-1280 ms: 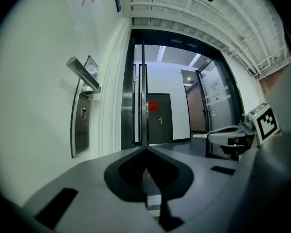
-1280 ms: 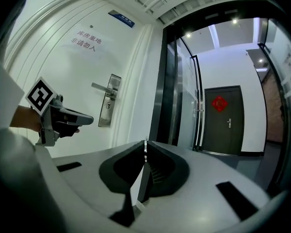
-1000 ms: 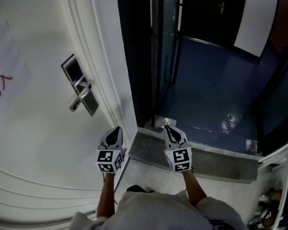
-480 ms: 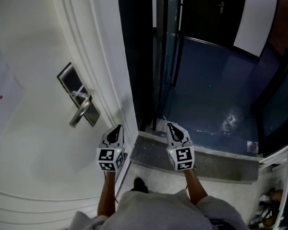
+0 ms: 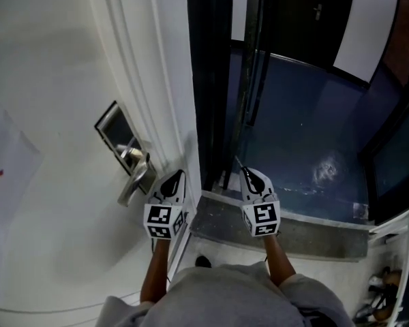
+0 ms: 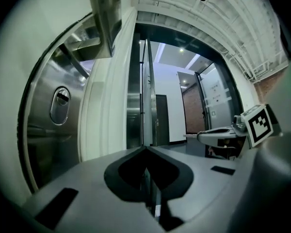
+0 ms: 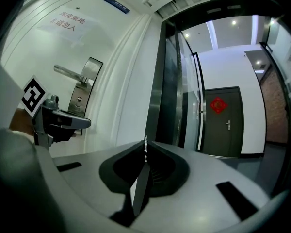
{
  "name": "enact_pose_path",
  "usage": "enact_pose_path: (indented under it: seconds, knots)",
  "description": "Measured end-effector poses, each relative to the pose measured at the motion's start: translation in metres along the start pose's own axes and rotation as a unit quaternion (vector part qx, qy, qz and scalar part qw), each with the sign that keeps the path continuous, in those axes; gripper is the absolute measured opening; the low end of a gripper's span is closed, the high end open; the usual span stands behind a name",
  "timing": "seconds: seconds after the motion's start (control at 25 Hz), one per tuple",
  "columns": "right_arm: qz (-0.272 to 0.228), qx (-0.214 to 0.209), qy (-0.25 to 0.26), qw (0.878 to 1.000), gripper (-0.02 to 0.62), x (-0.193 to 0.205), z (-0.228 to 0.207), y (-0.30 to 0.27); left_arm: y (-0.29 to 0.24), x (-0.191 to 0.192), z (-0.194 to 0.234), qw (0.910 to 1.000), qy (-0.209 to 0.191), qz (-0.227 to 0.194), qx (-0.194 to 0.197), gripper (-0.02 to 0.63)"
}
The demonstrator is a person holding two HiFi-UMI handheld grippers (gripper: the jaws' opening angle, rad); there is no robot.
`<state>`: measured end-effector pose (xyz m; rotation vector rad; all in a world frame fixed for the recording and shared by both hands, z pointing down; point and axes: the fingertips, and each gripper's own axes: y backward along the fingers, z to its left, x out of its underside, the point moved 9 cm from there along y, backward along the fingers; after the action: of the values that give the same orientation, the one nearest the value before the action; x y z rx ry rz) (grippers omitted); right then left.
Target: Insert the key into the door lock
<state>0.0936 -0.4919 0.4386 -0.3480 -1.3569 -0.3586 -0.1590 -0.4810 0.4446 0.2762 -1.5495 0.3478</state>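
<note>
Two grippers: left gripper, right gripper. One key (thin, edge-on). One door handle, one lock plate, one keyhole, one white door.

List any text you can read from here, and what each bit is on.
Nothing reads clearly.
Paper notice on the white door: two lines of red characters, too blurred to read.
Blue plate above the notice: too small to read.
Red decoration on the dark door: no legible character.
Marker cube: black-and-white pattern, no words.

Red characters are seen on the paper notice on the white door, but cannot be read.
</note>
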Motion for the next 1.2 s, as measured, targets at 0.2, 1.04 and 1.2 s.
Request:
enact_pose_path:
  seconds: [0.2,1.04,1.2]
  knots:
    - [0.008,-0.007,0.001,1.000,0.029,0.008,0.007,-0.015,-0.005,0.008,0.010,0.9999,0.007,0.008,0.003,0.017]
    - [-0.011,-0.190,0.012,0.982,0.029,0.015,-0.029,-0.070,0.033,0.015,-0.013,0.9777,0.015,0.023,-0.208,0.017]
    - [-0.032,-0.256,0.016,0.966,0.029,0.004,-0.007,-0.085,0.070,0.011,-0.015,0.9587,0.017,0.022,-0.283,0.017]
